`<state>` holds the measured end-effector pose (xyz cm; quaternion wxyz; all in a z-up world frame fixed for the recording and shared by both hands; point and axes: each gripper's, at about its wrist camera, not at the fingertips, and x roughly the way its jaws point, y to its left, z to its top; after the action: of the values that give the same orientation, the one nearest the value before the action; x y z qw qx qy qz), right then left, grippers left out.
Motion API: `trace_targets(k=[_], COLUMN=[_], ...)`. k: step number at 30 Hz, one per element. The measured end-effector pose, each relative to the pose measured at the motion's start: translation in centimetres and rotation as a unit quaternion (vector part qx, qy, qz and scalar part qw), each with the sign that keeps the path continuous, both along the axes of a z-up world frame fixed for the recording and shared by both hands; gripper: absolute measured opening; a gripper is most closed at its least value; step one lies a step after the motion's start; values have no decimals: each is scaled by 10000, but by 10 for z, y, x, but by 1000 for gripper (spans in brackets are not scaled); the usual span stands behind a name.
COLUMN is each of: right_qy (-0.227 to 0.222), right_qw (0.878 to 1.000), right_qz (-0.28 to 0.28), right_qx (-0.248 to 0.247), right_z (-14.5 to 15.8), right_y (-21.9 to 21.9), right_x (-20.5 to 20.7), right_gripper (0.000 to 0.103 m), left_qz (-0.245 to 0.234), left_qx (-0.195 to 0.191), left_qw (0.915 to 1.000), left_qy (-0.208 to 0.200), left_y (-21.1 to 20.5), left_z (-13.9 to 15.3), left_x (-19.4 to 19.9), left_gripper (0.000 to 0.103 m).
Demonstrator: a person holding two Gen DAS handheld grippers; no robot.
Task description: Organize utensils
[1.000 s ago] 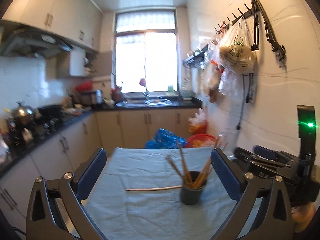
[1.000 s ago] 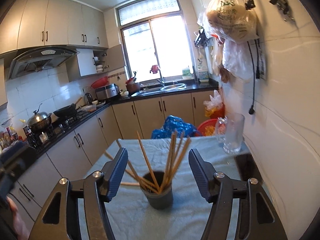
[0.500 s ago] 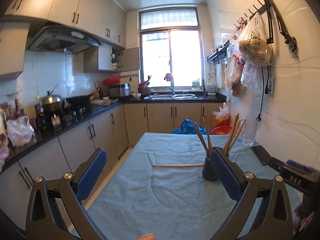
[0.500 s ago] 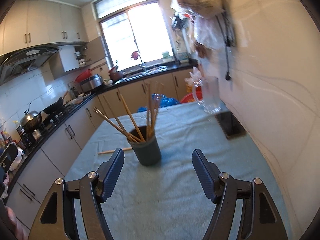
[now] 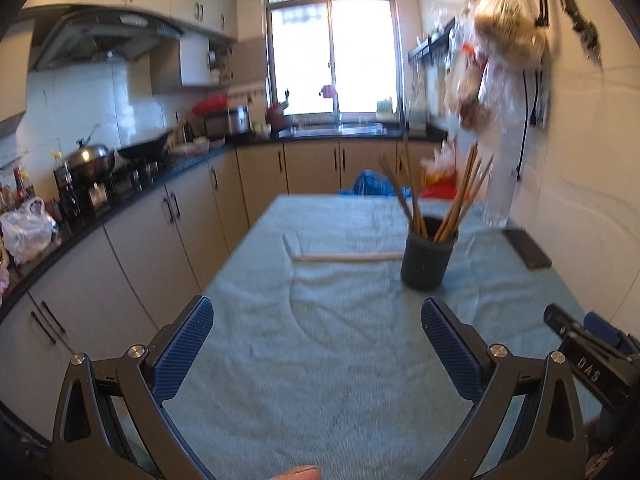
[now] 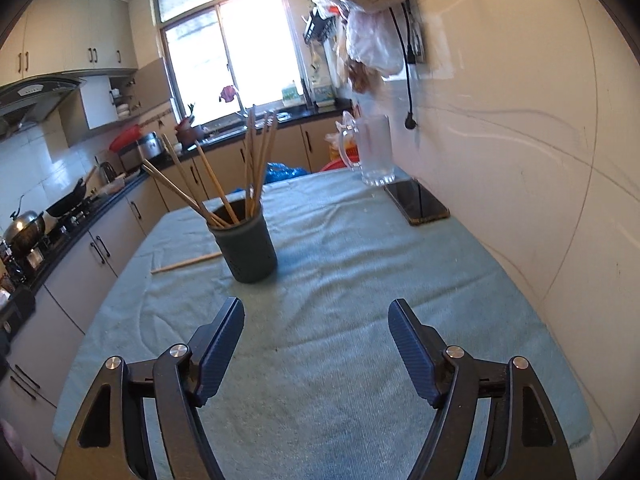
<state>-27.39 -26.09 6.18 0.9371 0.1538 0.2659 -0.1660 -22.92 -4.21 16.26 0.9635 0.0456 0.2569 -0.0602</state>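
A dark grey cup [image 5: 428, 254] [image 6: 246, 242] stands on the table, which is covered by a pale teal cloth [image 5: 320, 360] [image 6: 340, 300], and holds several wooden chopsticks [image 5: 452, 196] [image 6: 224, 176]. One loose chopstick [image 5: 348, 257] [image 6: 186, 263] lies flat on the cloth left of the cup. My left gripper [image 5: 318, 340] hovers open above the near cloth, short of the chopstick, nothing between its fingers. My right gripper [image 6: 316, 340] is open with its jaws still opening, empty, the cup ahead and slightly left of it.
A glass mug [image 6: 372, 150] and a dark phone [image 6: 418, 202] sit at the far right by the tiled wall. Plastic bags [image 6: 360, 8] hang above them. Kitchen counter with stove and pots [image 5: 92, 168] runs along the left. The right tool's body [image 5: 592, 356] shows in the left wrist view.
Both grippers have come down and tilted toward the table, backing away from the cup. The right jaws have spread wider. Cup and loose chopstick stay put.
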Motion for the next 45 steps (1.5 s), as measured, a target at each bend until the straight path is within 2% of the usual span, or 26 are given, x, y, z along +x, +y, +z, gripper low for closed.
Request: trace_targets(k=[4,18,31,45], right_qy=[70,109,-22,-98], right_qw=[10000,9993,9979,9978], right_qz=[4,-81,-110,-156], right_qx=[-12,-339,-645,-638], right_z=[-4,-7,-2,0], right_y=[0,5,12,10], right_x=[4,14,13,10], right_gripper=[79,82,83,84], left_qz=[11,-83,-108,-134], left_qx=[124,21,-34,-24], left_qw=[9997,9982,9978,9978], left_qy=[213,601,660,643], left_y=[-4,-5,-3,-7], left_z=[-11,-26,-28,-26], left_x=[7,25,28,24], left_gripper=[103,103,103,103])
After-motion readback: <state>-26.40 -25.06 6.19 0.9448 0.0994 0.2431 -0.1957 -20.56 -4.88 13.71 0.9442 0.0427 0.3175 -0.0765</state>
